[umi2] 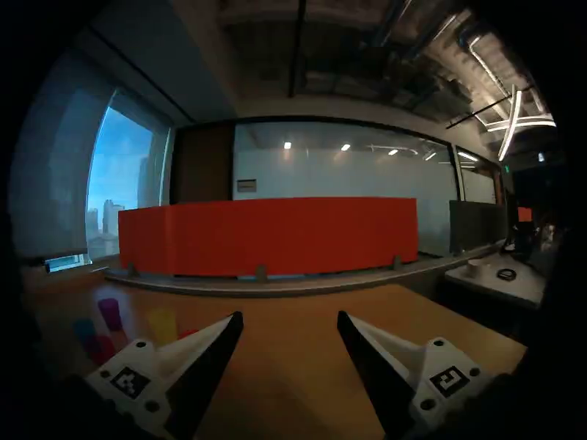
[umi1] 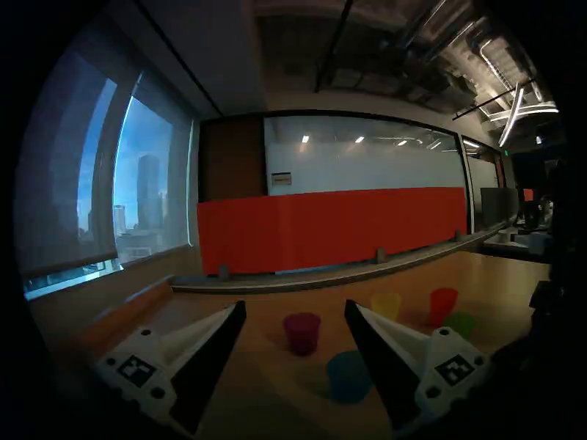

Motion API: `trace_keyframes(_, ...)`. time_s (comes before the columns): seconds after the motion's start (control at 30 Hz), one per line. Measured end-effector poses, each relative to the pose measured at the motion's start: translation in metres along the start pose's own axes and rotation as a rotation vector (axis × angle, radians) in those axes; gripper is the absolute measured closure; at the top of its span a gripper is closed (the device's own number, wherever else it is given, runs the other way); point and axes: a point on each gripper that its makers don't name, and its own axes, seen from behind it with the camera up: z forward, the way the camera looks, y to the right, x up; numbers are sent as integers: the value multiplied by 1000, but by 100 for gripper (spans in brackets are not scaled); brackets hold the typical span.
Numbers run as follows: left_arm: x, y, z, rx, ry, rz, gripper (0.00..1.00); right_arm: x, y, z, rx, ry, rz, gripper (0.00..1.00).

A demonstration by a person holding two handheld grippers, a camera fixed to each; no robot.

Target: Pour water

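Observation:
Several coloured plastic cups stand on a wooden table [umi1: 264,396]. In the left gripper view a magenta cup [umi1: 301,332] is straight ahead between the fingers, a blue cup [umi1: 348,375] nearer and to its right, then a yellow cup [umi1: 386,306], a red cup [umi1: 442,304] and a green cup [umi1: 460,323] farther right. My left gripper [umi1: 293,312] is open above the table, short of the cups. My right gripper [umi2: 286,317] is open over bare wood [umi2: 293,367]. Off to its left sit a purple cup [umi2: 111,313], a yellow cup [umi2: 162,325] and a blue cup [umi2: 82,329].
An orange-red divider panel [umi1: 330,227] runs along the table's far edge on a grey rail. Windows [umi1: 139,183] lie to the left. A second desk [umi2: 499,279] with small items stands at the right, past the table's edge.

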Motion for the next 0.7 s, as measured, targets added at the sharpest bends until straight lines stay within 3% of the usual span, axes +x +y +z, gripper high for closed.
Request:
trace_keyframes(0.2, -3, 6, 4, -4, 5, -2, 0, 0, 3, -3, -21, 13, 13, 1)
trace_keyframes(0.7, -10, 6, 9, 62, 42, 23, 0, -16, 11, -6, -49, -21, -25, 1)
